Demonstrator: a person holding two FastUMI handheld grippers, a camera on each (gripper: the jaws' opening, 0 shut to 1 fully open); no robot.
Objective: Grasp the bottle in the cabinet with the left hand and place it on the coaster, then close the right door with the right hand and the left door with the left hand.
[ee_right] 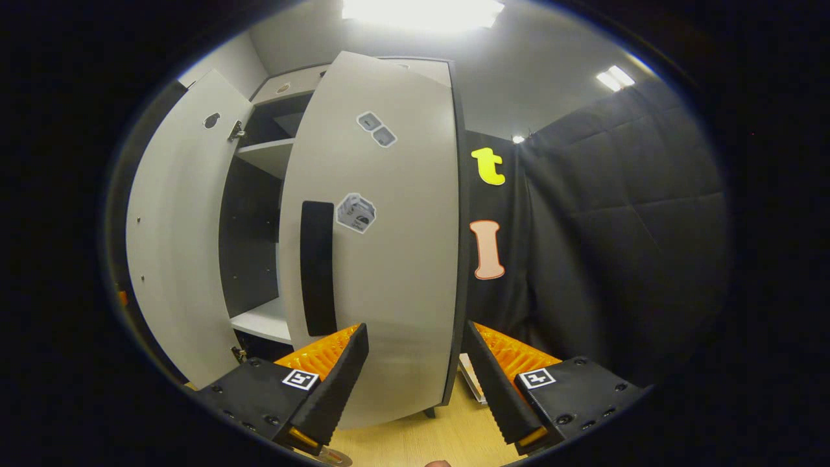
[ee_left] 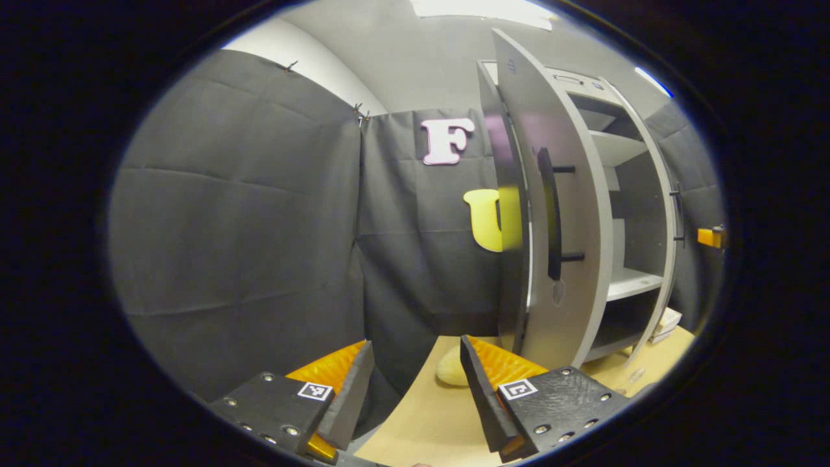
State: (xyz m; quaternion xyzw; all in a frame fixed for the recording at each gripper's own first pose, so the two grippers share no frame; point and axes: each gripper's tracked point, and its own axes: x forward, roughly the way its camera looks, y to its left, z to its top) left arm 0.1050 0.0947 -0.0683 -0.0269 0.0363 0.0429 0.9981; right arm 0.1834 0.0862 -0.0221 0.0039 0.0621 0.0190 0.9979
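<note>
Grey laminate forms the tall cabinet (ee_left: 639,214) seen in the left gripper view, its shelves bare where they show. The grey left door (ee_left: 557,214) with its long black bar handle (ee_left: 553,214) stands swung out, edge-on toward the camera, on a light wooden table (ee_left: 428,415). The left gripper (ee_left: 415,383) hangs in front of it with its fingers spread and nothing between them — released. A small pale round thing (ee_left: 452,373) lies on the table just beyond the fingertips, near the door's foot; whether it is the coaster cannot be told, and the bottle's place cannot be told either. An orange part of the other gripper (ee_left: 711,237) shows at the far right edge.

Right gripper view: the grey right door (ee_right: 379,246), bearing small stickers (ee_right: 356,212) and a black bar handle (ee_right: 318,266), stands partly open and close ahead. The right gripper (ee_right: 415,376) is released too — fingers apart, the door's lower edge seen between them, contact not clear.
</note>
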